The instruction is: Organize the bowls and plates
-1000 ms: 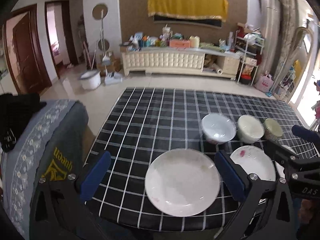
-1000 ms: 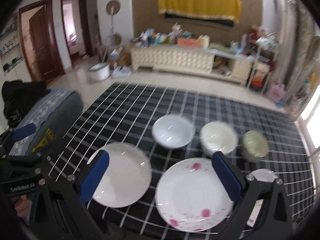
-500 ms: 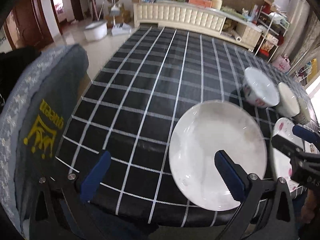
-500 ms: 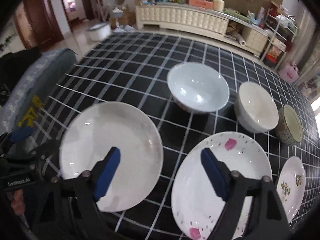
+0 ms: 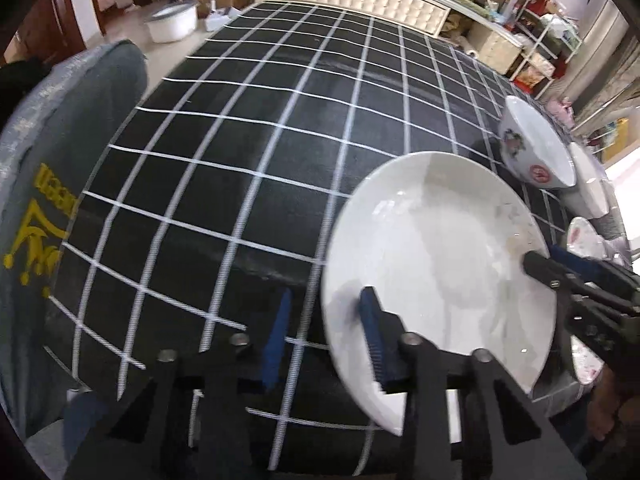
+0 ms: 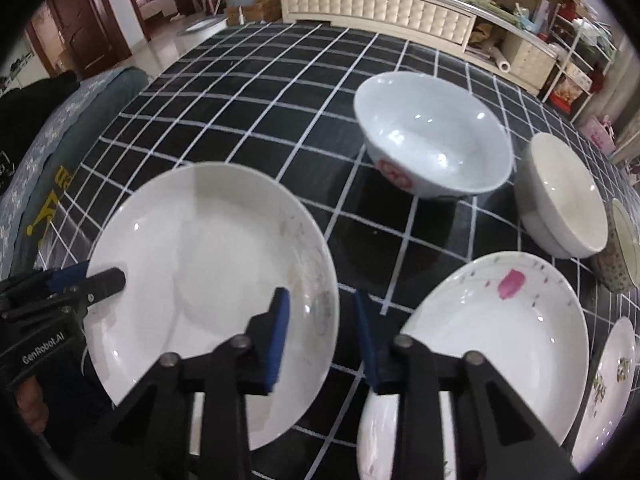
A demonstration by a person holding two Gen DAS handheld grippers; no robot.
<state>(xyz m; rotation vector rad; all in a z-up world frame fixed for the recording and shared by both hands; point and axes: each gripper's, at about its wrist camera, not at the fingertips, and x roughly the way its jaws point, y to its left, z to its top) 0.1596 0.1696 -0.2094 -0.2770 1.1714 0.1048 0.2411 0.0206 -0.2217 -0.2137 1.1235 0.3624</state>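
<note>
Checked tablecloth [image 6: 280,92], white plate [image 6: 208,280] between both claws, bowls beyond

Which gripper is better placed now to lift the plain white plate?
Probably the left gripper: its fingers already straddle the rim of the plain white plate. The right gripper straddles that plate's opposite rim.

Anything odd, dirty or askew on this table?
The plain white plate shows faint brownish smears near its right rim, so it looks unwashed. Both tongs, left and right, straddle its opposite edges. Nothing spilled or broken.
</note>
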